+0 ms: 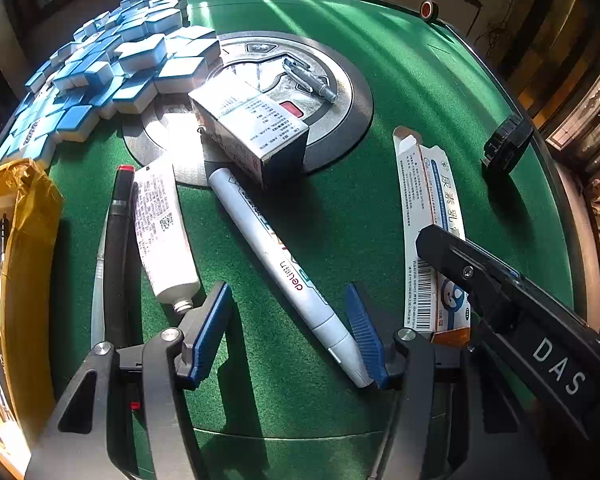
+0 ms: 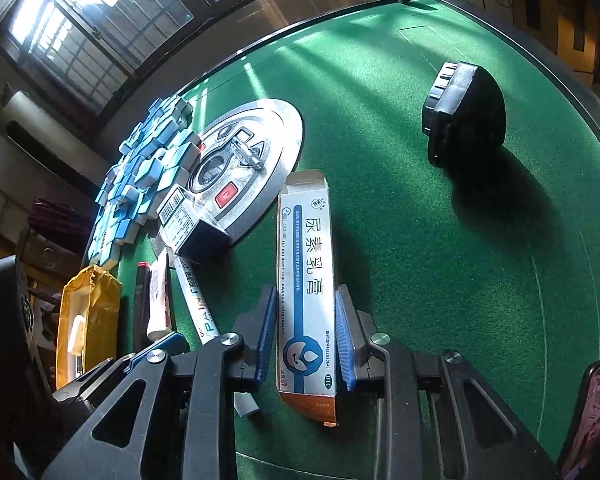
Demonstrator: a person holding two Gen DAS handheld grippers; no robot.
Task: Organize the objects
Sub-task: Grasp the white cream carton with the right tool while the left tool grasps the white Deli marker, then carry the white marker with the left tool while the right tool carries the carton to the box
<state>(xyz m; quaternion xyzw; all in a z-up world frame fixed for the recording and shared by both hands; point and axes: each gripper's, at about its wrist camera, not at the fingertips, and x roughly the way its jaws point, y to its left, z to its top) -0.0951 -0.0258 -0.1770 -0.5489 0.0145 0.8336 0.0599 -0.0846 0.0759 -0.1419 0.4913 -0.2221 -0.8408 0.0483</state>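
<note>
Ointment carton (image 2: 306, 276): lies flat on the green felt table (image 2: 440, 260), lower centre of the right wrist view, far flap open.
Right gripper (image 2: 306, 340): blue pads press both long sides of the carton; clamped on it.
Step in hand: judged as the pick-up of the carton, grip made, lift not yet done.
Next move: calls for a straight lift, then carry to a sorting place; which place cannot be told.
Paint marker (image 1: 284, 268): lies diagonally, centre of the left wrist view, its tip near the right pad.
Left gripper (image 1: 288, 332): fingers apart, straddling the marker's lower end; pads not pressing it.
Neighbours: white tube (image 1: 162, 232) and black pen (image 1: 118, 248) to the left; small box (image 1: 256, 132) above.
Container: yellow bag (image 1: 24, 280), left edge, mouth open; contents too unclear to name.
Tiles: blue-and-white mahjong tiles (image 1: 112, 68) heaped upper left.
</note>
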